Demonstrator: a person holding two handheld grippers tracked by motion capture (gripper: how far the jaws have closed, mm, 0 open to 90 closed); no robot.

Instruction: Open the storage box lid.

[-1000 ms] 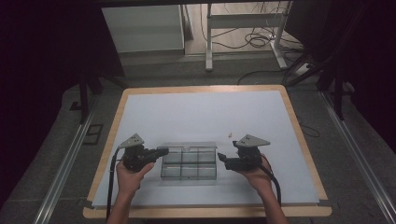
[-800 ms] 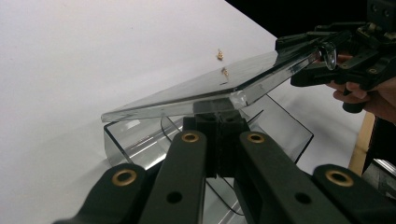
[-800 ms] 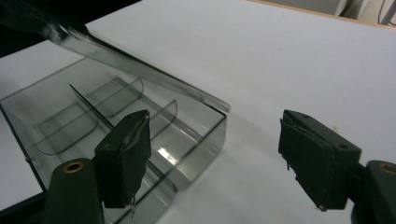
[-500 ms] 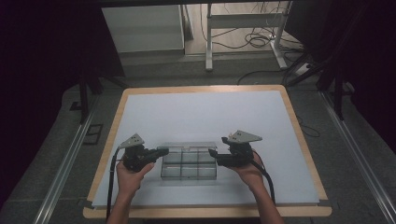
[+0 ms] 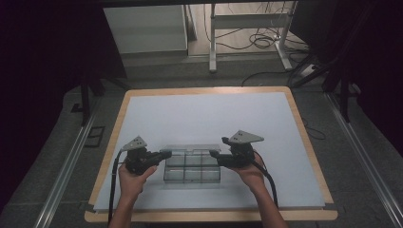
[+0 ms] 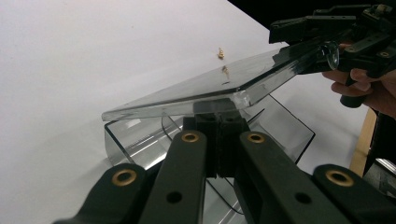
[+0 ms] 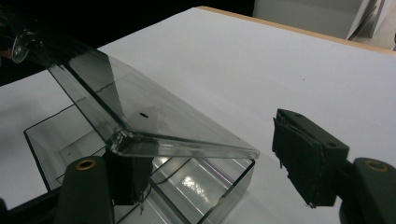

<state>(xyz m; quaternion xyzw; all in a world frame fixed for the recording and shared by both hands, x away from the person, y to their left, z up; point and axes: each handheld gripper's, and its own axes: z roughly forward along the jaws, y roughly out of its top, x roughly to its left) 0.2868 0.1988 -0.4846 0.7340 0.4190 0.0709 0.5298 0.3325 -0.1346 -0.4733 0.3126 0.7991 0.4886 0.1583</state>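
A clear plastic compartment box [image 5: 192,170] sits on the white table near its front edge. Its clear lid [image 6: 205,88] is tilted up off the box. My left gripper [image 5: 164,154] is at the box's left end, and in the left gripper view [image 6: 217,126] its jaws are shut together with the lid's edge resting on their tips. At the box's right end my right gripper [image 5: 214,155] stands open [image 7: 215,163], one finger [image 7: 126,175] under the lid's corner [image 7: 140,140] and the other out to the side. The right gripper [image 6: 322,32] meets the lid's far edge.
Two tiny brass screws [image 6: 220,53] lie on the white tabletop [image 5: 204,114] beyond the box. A wooden rim [image 5: 309,142] frames the table. Metal rails [image 5: 66,166] run along both sides, and desk legs and cables [image 5: 266,42] stand on the floor behind.
My right gripper has moved left, up to the box's right end. The left gripper has stayed in place at the left end.
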